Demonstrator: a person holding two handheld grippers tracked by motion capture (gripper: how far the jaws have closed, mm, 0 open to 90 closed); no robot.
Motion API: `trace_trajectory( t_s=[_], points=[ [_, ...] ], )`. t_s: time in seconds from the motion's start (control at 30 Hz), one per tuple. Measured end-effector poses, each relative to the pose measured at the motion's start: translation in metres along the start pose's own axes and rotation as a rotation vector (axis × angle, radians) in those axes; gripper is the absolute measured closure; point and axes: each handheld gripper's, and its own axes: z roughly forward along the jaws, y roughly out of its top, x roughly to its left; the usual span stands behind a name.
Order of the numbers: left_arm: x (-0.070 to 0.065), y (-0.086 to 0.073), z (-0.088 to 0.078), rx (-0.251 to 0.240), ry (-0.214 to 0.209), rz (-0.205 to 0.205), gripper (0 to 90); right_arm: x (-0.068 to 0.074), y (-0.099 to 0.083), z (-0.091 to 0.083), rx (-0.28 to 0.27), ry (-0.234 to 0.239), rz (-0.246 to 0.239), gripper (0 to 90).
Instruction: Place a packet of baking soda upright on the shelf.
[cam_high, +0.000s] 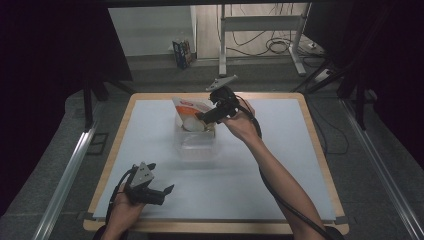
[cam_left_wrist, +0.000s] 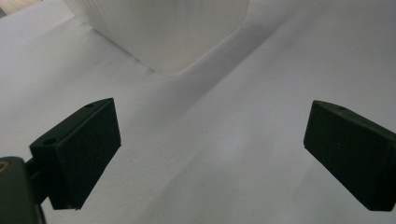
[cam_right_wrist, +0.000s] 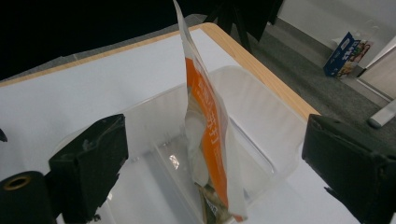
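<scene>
Table (cam_high: 300, 165): white top, wooden rim.
Container (cam_right_wrist: 261, 140): clear plastic, mid-table.
Pouch (cam_right_wrist: 205, 121): orange-and-white, standing on edge inside the container.
Right gripper (cam_right_wrist: 215, 163): jaws wide apart either side of the pouch, not pressing it.
Left gripper (cam_left_wrist: 210, 144): wide open, empty.

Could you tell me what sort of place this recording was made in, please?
Probably a lab or office workroom rigged for recording, not a home. A white-topped table stands between dark curtains, a metal desk frame with loose cables sits behind, and a person works with a hand-held gripper.
</scene>
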Motion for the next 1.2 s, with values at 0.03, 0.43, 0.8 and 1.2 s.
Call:
trace_trajectory(
  t_s=[0.03,0.43,0.8,1.2],
  points=[
    [0.000,0.000,0.000,0.001,0.001,0.001,3.8,0.000,-0.001,-0.001,0.000,-0.002,-0.001,5.5],
    [0.000,0.000,0.000,-0.002,0.002,0.001,3.8,0.001,-0.014,-0.014,0.006,-0.018,-0.013,2.0],
    [-0.001,0.000,0.000,0.001,0.004,0.003,3.9,0.003,-0.027,-0.021,0.009,-0.017,-0.004,1.1],
    [-0.001,0.000,0.001,0.000,0.002,0.001,3.8,0.008,-0.048,-0.029,0.019,-0.014,0.022,1.0]
  ],
)
